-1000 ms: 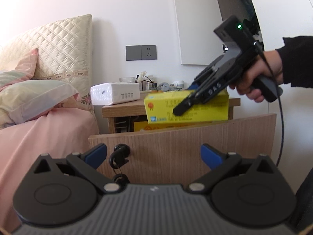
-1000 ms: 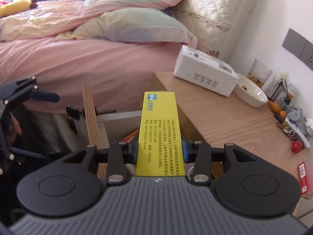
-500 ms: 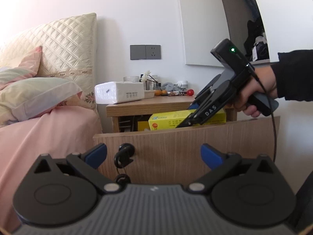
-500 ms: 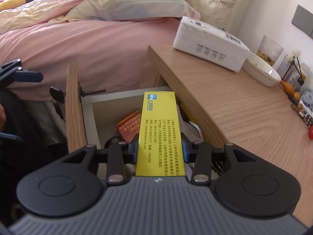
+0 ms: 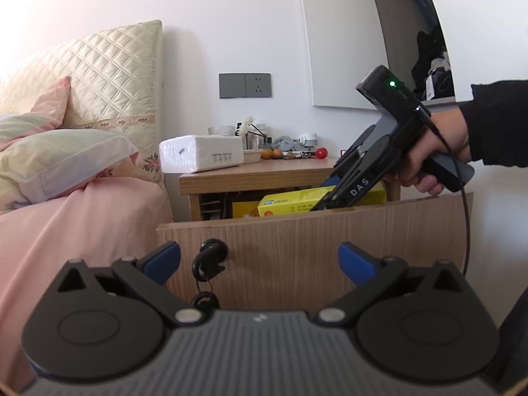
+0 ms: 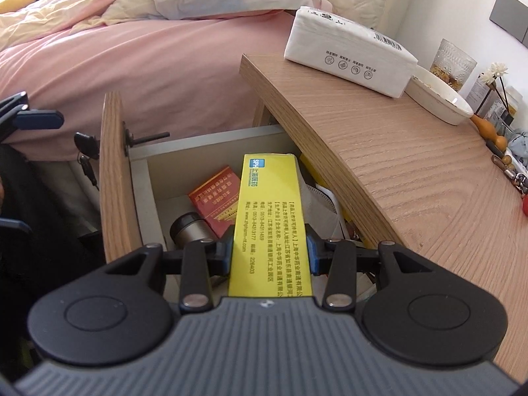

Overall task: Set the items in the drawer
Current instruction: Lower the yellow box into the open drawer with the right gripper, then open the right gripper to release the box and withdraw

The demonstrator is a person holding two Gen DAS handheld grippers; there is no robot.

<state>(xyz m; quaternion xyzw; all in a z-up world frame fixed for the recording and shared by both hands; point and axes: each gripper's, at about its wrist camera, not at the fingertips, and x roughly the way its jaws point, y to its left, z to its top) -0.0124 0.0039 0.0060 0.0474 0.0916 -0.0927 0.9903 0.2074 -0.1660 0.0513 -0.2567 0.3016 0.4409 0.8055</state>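
Right hand-held gripper (image 6: 270, 251): clamped on yellow box (image 6: 270, 217), held lengthwise over the open drawer (image 6: 116, 178), partly below the counter (image 6: 412, 171) edge. Beneath: red packet (image 6: 216, 206), metal cylinder (image 6: 189, 232), white mask (image 6: 318, 204). Left hand-held gripper (image 5: 259, 259): spread wide, empty, facing drawer front. Step: lowering box. Next, likely: descend into free space, then release.

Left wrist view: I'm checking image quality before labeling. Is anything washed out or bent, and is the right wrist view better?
Left wrist view: the wall is overexposed top left, and the drawer front bows from fisheye. Right wrist view: evenly lit, print on the yellow box is readable, and the nightstand top edge curves.
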